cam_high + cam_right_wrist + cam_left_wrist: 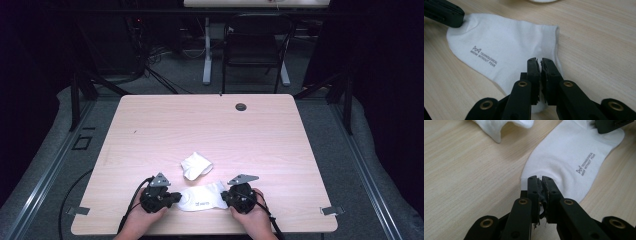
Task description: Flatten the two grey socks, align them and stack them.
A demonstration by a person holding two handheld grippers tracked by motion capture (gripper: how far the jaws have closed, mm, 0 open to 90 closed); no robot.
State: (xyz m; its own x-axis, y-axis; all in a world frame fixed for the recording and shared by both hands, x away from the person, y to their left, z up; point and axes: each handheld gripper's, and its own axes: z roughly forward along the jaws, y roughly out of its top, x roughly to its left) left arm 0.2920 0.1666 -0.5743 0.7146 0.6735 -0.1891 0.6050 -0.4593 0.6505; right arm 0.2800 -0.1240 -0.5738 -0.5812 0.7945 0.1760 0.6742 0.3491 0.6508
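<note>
**A:** Why have you got the flat white sock (201, 200) pinned at both ends?

**B:** So it stays stretched and smooth on the table (165, 125); my left gripper (176, 198) has its jaws closed down on the toe end, the fabric nipped between the pads, and my right gripper (226, 194) is clamped the same way on the cuff end, next to the ribbed opening. With one end only, the knit would bunch or drag.

**A:** Where does it lie, exactly?

**B:** Close to the near edge of the table, a little right of its middle, running left to right between my two hands; the side with the small grey printed lettering (586, 163) faces up, which tells me it lies flat rather than twisted.

**A:** And the other white thing?

**B:** A second white sock (195, 165), crumpled into a loose heap just beyond the first, toward the far side; the two look near each other, though I cannot tell whether their edges touch. I judge it is left there as the mate, waiting its turn.

**A:** What does the next move call for, then?

**B:** My guess is a fold or a lift, carrying one end over toward the other; both pinches sit right at the edges of the cloth, so I would keep them tight and move the hands together, or a thin bite like that could slip.
</note>
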